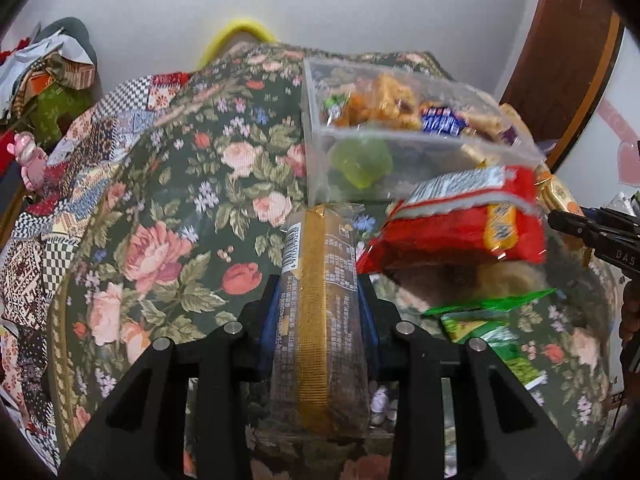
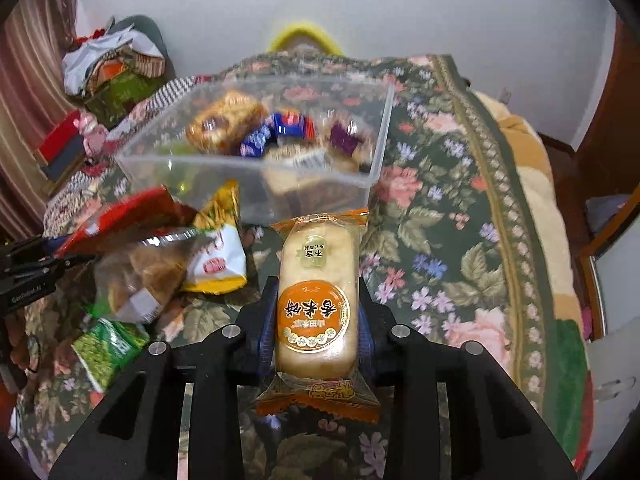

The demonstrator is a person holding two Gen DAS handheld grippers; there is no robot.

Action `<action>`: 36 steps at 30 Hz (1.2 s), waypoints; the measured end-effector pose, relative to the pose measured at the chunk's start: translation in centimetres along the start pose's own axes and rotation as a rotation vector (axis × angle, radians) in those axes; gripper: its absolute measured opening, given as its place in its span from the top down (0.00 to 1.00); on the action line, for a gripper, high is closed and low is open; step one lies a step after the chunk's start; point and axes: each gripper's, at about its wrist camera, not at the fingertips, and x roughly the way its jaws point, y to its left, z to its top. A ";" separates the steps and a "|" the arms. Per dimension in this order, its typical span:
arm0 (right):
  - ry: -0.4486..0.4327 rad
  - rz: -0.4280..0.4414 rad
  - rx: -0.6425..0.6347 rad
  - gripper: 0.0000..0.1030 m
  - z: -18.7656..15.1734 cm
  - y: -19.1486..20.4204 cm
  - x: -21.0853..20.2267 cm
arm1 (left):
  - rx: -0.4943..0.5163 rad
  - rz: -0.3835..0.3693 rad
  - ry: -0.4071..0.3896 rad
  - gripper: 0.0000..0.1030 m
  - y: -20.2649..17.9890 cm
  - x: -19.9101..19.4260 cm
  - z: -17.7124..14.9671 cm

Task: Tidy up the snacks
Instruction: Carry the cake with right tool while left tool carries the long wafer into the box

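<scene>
I've got a rice cracker packet pinched lengthwise in my right tool, orange round label facing the camera, sitting centre-bottom of the right wrist view. My left tool is pressed onto a clear-wrapped snack with a gold band, held on edge, centre-bottom of the left wrist view.

Just above both packets in frame sits the clear plastic box, already carrying wrapped snacks: a golden pastry, blue-and-white candies, something purple. In the left wrist view the same box is in the upper right, with a green jelly-like lump showing through its wall.

Beside the box lies a loose heap: a red bag, blurred, at right of the left view, green packets below it, and in the right view a yellow-and-white pouch and a clear bag of brown pieces at left.

Everything rests on a dark green floral cloth over the surface. Piled clutter sits upper left, against a pale wall.
</scene>
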 end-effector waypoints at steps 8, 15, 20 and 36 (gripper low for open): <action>-0.103 0.001 0.024 0.70 2.6 0.0 -2.1 | 0.015 -0.004 -0.073 0.65 -0.5 -2.9 2.2; -0.162 0.018 0.028 0.70 4.9 0.8 -2.5 | 0.019 -0.018 -0.144 0.65 -0.9 -4.0 5.5; -0.194 0.025 0.012 0.70 7.1 1.6 -2.1 | 0.024 -0.028 -0.174 0.65 -1.4 -3.3 8.1; -0.127 0.037 -0.016 0.70 12.2 3.5 4.0 | 0.053 -0.024 -0.172 0.65 -2.9 2.8 14.4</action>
